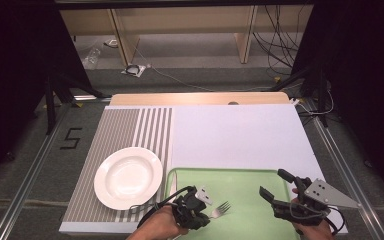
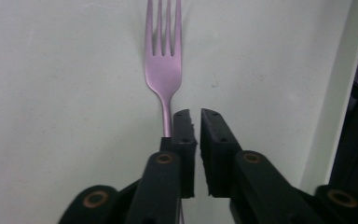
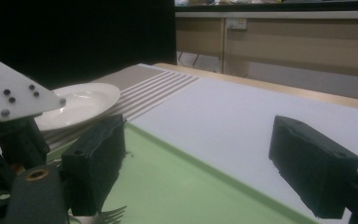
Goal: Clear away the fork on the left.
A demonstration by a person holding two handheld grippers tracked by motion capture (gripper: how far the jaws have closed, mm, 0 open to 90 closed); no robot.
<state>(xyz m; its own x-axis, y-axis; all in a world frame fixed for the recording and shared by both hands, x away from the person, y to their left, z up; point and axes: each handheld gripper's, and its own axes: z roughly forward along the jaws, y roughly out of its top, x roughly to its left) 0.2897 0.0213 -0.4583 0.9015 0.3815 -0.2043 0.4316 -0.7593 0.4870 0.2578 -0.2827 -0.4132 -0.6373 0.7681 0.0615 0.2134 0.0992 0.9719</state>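
Green tray (image 1: pixel 250 175) at our table's near edge; fork (image 1: pixel 221 209) on it, plate (image 1: pixel 128 177) left. Left gripper (image 2: pixel 195 113) view: jaws nearly shut, empty, fork handle beside them. Right gripper (image 3: pixel 214 154) view: jaws wide, empty.

The tray (image 1: pixel 245 200) lies at the near edge of the surface (image 1: pixel 235 132). The fork (image 1: pixel 220 209) lies in the tray near its left end, tines pointing away from the left gripper (image 1: pixel 196 210). The plate (image 1: pixel 128 177) sits just left of the tray, on the striped mat (image 1: pixel 115 132). The right gripper (image 1: pixel 280 192) is over the tray's right end.
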